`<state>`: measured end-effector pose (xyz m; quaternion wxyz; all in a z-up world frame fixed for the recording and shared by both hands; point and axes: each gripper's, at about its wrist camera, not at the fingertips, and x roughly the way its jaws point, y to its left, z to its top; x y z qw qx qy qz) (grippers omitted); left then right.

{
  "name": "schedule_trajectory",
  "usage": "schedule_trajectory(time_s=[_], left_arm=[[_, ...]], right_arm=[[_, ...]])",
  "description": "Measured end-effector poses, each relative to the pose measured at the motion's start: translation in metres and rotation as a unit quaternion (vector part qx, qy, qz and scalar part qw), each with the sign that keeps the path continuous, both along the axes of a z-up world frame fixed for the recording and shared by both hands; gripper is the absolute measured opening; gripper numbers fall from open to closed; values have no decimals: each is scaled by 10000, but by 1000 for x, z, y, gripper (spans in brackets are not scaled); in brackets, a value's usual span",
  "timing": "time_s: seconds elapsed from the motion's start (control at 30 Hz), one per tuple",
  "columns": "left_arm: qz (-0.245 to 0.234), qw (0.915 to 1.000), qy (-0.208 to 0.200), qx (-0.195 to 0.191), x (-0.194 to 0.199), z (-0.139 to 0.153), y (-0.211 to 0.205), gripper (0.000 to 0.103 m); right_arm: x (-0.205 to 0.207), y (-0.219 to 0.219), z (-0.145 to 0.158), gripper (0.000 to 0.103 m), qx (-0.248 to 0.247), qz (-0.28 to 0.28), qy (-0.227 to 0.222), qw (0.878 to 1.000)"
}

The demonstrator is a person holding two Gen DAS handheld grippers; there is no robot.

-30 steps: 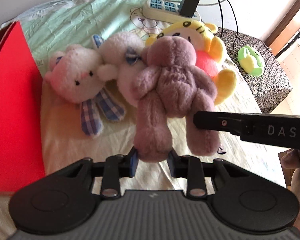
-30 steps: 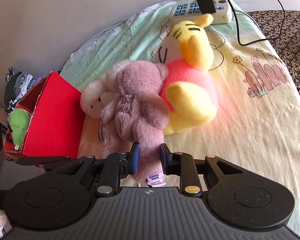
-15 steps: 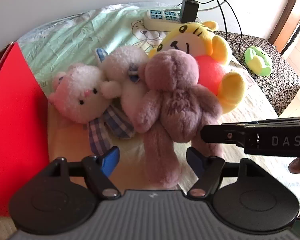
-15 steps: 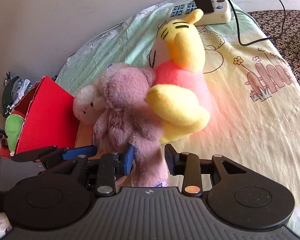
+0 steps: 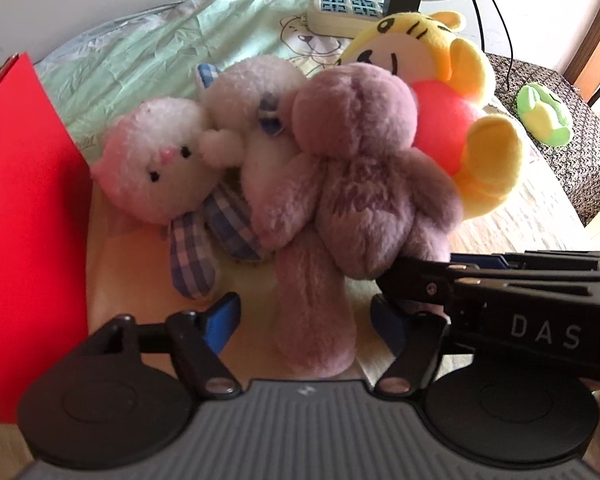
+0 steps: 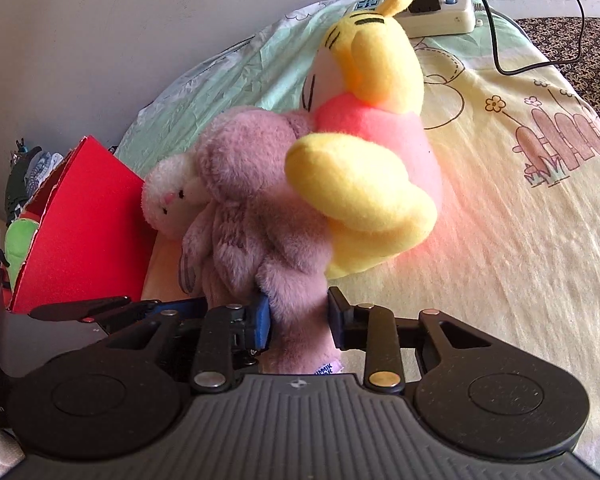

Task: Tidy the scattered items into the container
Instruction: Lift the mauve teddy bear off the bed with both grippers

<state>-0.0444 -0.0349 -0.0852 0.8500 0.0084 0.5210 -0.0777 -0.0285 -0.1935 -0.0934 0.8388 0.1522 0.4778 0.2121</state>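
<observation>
A mauve plush bear (image 5: 356, 184) lies on the bed against a white-pink plush rabbit (image 5: 160, 168) and a yellow tiger plush (image 5: 452, 92). My left gripper (image 5: 304, 316) is open, its fingers either side of the bear's leg without touching. My right gripper (image 6: 298, 316) is shut on the bear's other leg (image 6: 296, 320); it also shows in the left wrist view (image 5: 500, 300). The bear (image 6: 252, 216), rabbit (image 6: 172, 196) and tiger (image 6: 372, 152) show in the right wrist view. The red box (image 5: 24, 232) stands at the left; it also shows in the right wrist view (image 6: 88, 224).
A power strip (image 5: 352, 10) with a black charger and cables lies at the far end of the bed. A green plush (image 5: 544, 116) sits on a patterned stool at the right. Another green plush (image 6: 20, 240) lies inside the red box. A wall runs behind.
My left gripper has opened and let go of the bear's leg. My right gripper stays on the other leg, and the plush pile has come closer.
</observation>
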Motion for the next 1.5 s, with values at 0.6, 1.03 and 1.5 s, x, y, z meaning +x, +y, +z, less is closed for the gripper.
schedule_trajectory(time_s=[0.6,1.03,1.5], left_arm=[[-11,9998,-33,-199,-13,2,-1,33],[-69,9998,-67,-183,-24,0,-3,36],[-1,9991,-60,-424,-23,-1,3,44]], right_arm=[[-11,1,0,30,107,-213,62,9997],[-13,-5,0,36,247,-321,162,9990],[-8,-9,1,37,436,-351,178,9983]])
